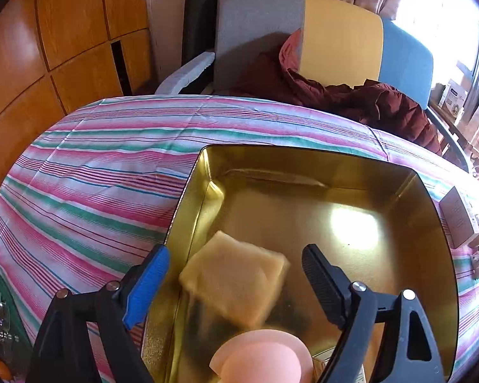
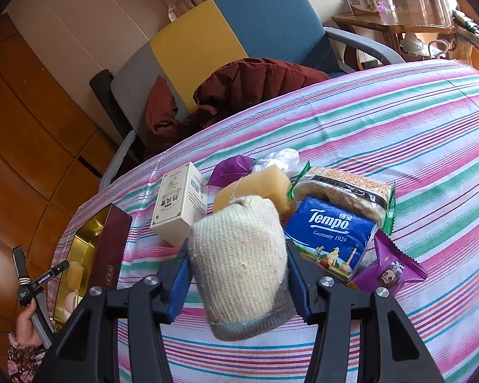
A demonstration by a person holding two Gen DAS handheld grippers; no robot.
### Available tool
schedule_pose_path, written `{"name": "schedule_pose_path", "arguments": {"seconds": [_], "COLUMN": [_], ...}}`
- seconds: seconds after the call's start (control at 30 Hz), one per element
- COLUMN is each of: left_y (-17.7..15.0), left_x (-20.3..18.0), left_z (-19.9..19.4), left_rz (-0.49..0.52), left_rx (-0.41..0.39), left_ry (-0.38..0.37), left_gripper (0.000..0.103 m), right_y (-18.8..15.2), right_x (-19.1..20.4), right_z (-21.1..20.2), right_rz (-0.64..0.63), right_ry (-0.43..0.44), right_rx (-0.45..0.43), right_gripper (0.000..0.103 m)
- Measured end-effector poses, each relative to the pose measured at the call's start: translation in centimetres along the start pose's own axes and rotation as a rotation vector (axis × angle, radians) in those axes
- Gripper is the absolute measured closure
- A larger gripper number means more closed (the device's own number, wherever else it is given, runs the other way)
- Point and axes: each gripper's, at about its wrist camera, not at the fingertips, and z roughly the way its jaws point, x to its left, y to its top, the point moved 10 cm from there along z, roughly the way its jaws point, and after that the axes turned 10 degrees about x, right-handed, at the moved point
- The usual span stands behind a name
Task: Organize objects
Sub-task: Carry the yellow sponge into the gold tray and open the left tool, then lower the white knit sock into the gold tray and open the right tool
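An open gold tin (image 1: 431, 210) stands on the striped tablecloth. Over it my left gripper (image 1: 236, 282) is open, and a blurred yellow block (image 1: 236, 281) lies between the fingers, clear of both pads. A pink round object (image 1: 262, 357) sits low in the tin. My right gripper (image 2: 238, 255) is shut on a cream and grey knitted pouch (image 2: 242, 265). In the right wrist view the tin (image 2: 111, 245) shows its maroon outer wall at the left. Behind the pouch lie a white box (image 2: 178, 204), another yellow block (image 2: 255, 188), a blue Tempo tissue pack (image 2: 332, 236), a cracker packet (image 2: 345, 191) and a purple snack packet (image 2: 392, 271).
The striped tablecloth (image 2: 399, 127) stretches bare to the right and far side. A chair in grey, yellow and blue (image 2: 226, 35) holds a dark red jacket (image 2: 249, 83) behind the table. A person's hand (image 2: 28, 322) holds the other gripper's handle at the lower left. Wooden panelling stands at the left.
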Motion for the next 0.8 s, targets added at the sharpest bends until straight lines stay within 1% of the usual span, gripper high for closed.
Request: {"name": "schedule_pose_path", "arguments": {"seconds": [0.03,0.13,0.23,0.3,0.4,0.5,0.6,0.7,0.8], "left_y": [0.0,0.0,-0.5,-1.2,-2.0,-2.5,-2.8,-3.3,-3.6], "left_x": [0.2,0.8,1.1,1.2,0.8,0.2,-0.4,-0.2,0.8], "left_z": [-0.1,-0.4,-1.0,-1.4,-2.1,-2.9,-3.7,-4.6,-5.0], "left_rz": [-0.007,-0.058,-0.107,-0.102,-0.049,-0.004,0.032,0.034,0.005], "left_rx": [-0.003,-0.016,-0.021,-0.028,-0.051,-0.073,-0.092,-0.110,-0.117], "left_ry": [0.004,-0.014,-0.047,-0.039,-0.004,0.011,0.003,0.005,0.004], "left_gripper": [0.017,0.017,0.017,0.017,0.017,0.017,0.017,0.017,0.017], "right_y": [0.0,0.0,0.1,-0.1,-0.7,-2.1,-3.6,-5.1,-6.3], "right_x": [0.0,0.2,0.8,1.4,3.5,7.8,13.6,20.2,25.8], "right_z": [0.0,0.0,0.0,0.2,0.9,2.3,4.0,5.5,7.3], "right_rz": [-0.001,-0.006,-0.030,-0.057,-0.113,-0.148,-0.249,-0.348,-0.437], "right_ry": [0.000,-0.003,-0.013,-0.023,-0.032,0.053,0.111,0.198,0.246], "right_rx": [0.000,-0.003,-0.010,0.001,0.032,0.081,0.125,0.157,0.185], "right_gripper": [0.049,0.049,0.049,0.049,0.049,0.049,0.049,0.049,0.049]}}
